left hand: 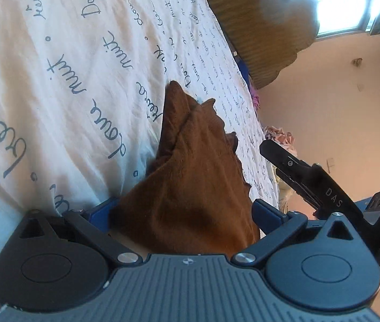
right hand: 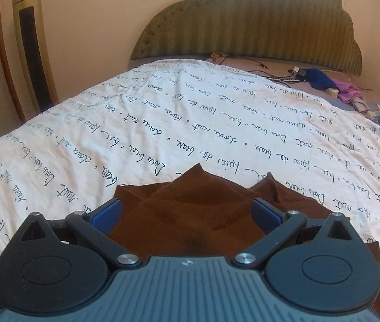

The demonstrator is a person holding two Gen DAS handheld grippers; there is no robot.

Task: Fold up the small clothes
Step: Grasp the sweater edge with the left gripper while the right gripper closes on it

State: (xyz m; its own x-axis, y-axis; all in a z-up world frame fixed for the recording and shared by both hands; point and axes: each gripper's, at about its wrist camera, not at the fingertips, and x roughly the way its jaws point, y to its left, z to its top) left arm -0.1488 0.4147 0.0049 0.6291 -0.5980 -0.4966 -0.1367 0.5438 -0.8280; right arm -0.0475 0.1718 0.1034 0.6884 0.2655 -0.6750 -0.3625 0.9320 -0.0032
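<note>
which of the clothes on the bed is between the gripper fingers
The brown garment, right in front of both grippers; the purple and blue clothes lie far off near the headboard.

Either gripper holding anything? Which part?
Cannot tell. The brown garment bunches between the wide-set jaws of both the left gripper and right gripper, which look open; no clamp visible.

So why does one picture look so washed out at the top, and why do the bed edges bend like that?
In the left wrist view the window is blown out to white glare that hazes the headboard nearby. In the right wrist view the light is softer and even. Both lenses are fisheye, so the bedspread bulges and walls curve; the brown garment up close looks slightly soft.
</note>
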